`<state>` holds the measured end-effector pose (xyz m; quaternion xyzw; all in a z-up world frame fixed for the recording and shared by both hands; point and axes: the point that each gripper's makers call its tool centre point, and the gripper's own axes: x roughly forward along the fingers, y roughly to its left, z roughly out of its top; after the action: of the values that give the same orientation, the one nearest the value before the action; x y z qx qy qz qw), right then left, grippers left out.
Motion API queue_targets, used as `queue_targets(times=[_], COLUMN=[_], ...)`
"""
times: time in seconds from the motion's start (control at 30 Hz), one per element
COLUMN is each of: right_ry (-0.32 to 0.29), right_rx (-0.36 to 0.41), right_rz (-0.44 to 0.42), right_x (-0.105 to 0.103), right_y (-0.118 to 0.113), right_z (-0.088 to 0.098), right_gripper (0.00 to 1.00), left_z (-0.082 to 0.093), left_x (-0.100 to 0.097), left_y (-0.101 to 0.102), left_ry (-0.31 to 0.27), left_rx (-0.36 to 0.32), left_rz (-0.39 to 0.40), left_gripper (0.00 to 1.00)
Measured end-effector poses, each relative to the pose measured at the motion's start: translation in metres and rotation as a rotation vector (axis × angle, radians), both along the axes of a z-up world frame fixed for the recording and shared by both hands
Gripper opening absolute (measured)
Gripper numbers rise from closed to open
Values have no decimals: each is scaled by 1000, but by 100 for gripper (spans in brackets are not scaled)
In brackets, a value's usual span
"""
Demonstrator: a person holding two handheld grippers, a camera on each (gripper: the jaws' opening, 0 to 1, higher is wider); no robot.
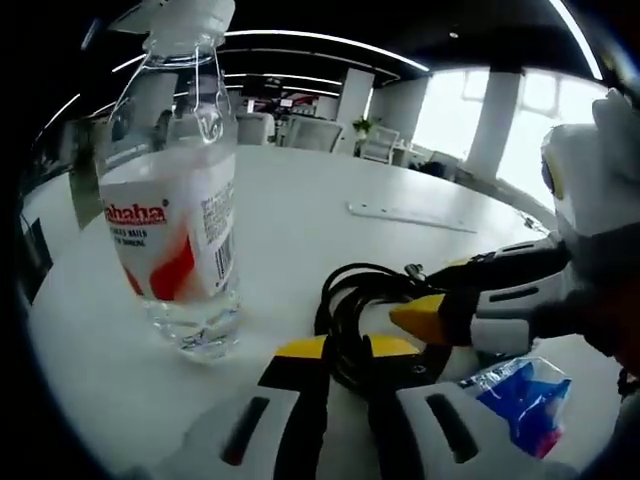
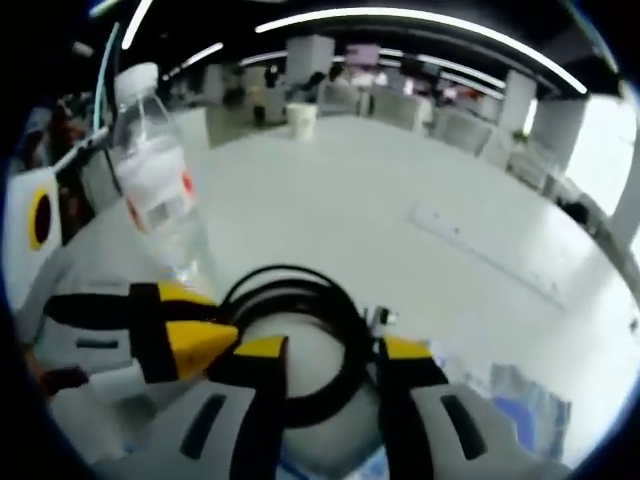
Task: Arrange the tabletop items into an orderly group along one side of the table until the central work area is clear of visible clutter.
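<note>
a black cable (image 1: 352, 305) lies coiled on the white bench (image 1: 300, 210). a water bottle (image 1: 175, 200) stands upright just beside the cable. a blue packet (image 1: 520, 395) lies near the cable, on its other side.

the left hand-held gripper (image 1: 345, 350) sits at the edge of the cable with its jaws apart, holding nothing. the right hand-held gripper (image 2: 330, 352) has its jaws wide, one on each side of the cable loop, not closed on it. both yellow tips are close together by the cable. a long flat strip (image 1: 410, 215) lies on the bench, well apart from the cable.
</note>
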<state>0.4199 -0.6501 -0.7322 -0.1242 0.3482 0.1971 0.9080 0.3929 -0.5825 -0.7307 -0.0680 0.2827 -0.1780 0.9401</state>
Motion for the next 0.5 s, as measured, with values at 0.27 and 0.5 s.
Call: queue_targets(times=[0.27, 0.5], right_ry=[21, 47], right_rx=[-32, -54], right_rz=[-50, -74], right_x=[5, 5], right_y=[-7, -14], right_z=[-6, -11], right_gripper=[24, 13], left_z=[-5, -4], left_x=[2, 3], left_y=[8, 10], left_ry=[41, 39], left_rx=[-82, -67], left_rz=[90, 72], left_gripper=[6, 5])
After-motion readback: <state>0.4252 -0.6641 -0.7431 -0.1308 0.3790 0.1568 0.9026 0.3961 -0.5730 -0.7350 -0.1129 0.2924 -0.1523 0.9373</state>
